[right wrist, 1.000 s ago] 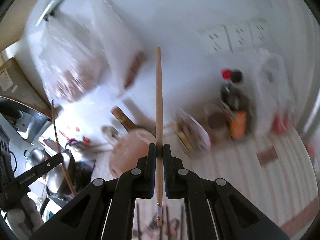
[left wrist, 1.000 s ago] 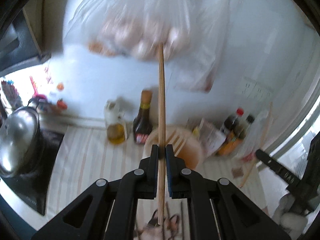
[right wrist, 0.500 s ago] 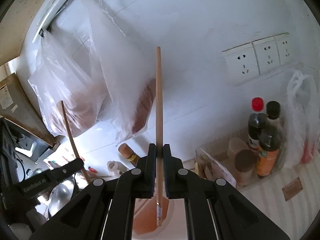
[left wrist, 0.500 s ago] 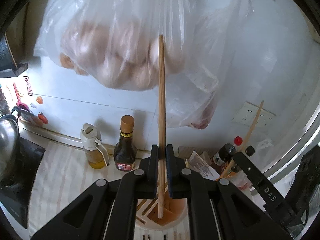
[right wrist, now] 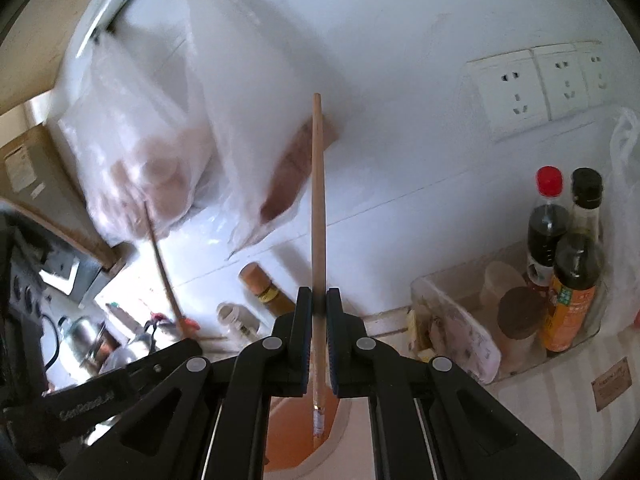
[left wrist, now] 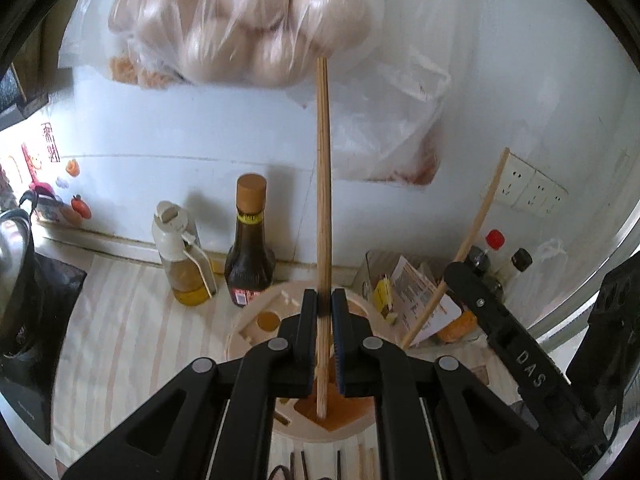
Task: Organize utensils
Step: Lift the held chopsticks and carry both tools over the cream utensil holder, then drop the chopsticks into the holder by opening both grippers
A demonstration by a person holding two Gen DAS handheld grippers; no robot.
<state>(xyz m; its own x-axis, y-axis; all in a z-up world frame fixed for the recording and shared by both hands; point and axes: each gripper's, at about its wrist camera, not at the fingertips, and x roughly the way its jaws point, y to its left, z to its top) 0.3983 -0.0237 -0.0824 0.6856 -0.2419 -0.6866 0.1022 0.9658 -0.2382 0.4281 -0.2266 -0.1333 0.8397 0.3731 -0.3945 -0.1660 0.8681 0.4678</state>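
Observation:
My left gripper (left wrist: 323, 304) is shut on a wooden chopstick (left wrist: 322, 184) held upright; its lower tip hangs over the orange inside of a round beige utensil holder (left wrist: 256, 322) on the striped counter. My right gripper (right wrist: 318, 304) is shut on a second wooden chopstick (right wrist: 317, 200), also upright, with its lower end over the same holder's orange opening (right wrist: 288, 428). The right gripper and its chopstick (left wrist: 468, 240) show at the right of the left wrist view. The left gripper's chopstick (right wrist: 162, 264) shows at the left of the right wrist view.
An oil jug (left wrist: 182, 256) and a dark sauce bottle (left wrist: 250, 244) stand behind the holder by the wall. Bottles (right wrist: 568, 256) and jars sit in a clear bin at the right. Plastic bags (left wrist: 248, 24) hang overhead. A pot (left wrist: 12, 272) sits at the left. Loose chopsticks (left wrist: 366, 462) lie on the counter in front.
Both grippers have moved in over the utensil holder with their chopsticks still gripped. The holder now lies directly under both chopstick tips, and the views have tilted down a little.

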